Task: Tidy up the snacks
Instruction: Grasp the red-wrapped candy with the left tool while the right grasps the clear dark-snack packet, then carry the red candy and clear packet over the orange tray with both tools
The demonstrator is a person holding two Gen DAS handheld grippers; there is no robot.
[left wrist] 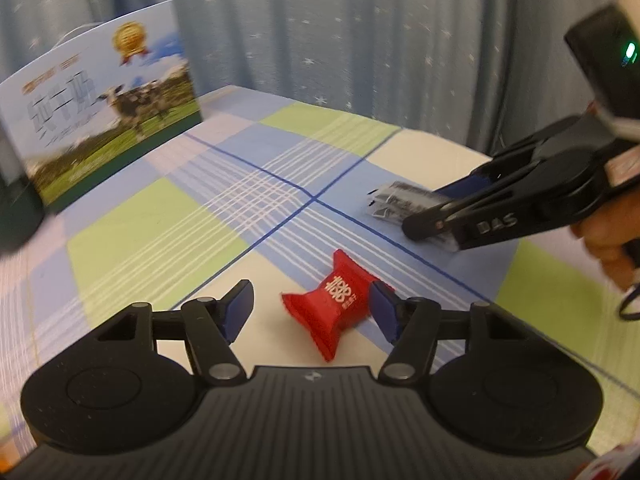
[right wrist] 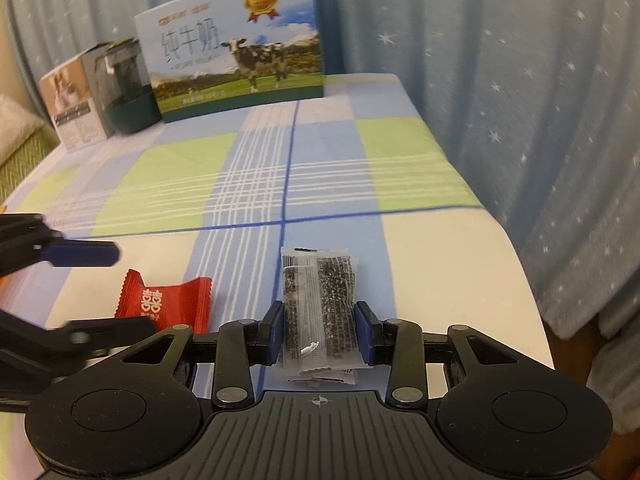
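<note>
A red candy packet [left wrist: 334,308] with a white emblem lies on the checked tablecloth between the open fingers of my left gripper [left wrist: 312,308]; the right finger is at its edge. It also shows in the right wrist view [right wrist: 164,300], with the left gripper [right wrist: 96,292] around it. My right gripper [right wrist: 319,332] is shut on a clear packet of dark seaweed snack [right wrist: 318,312], low over the cloth. From the left wrist view, the right gripper [left wrist: 424,216] holds that packet [left wrist: 396,202] to the right.
A milk gift box with a cow picture [right wrist: 236,48] stands at the far edge of the table. A dark green jar [right wrist: 124,88] and a small carton [right wrist: 72,104] stand left of it. Blue star curtains hang behind. The table edge [right wrist: 516,248] curves on the right.
</note>
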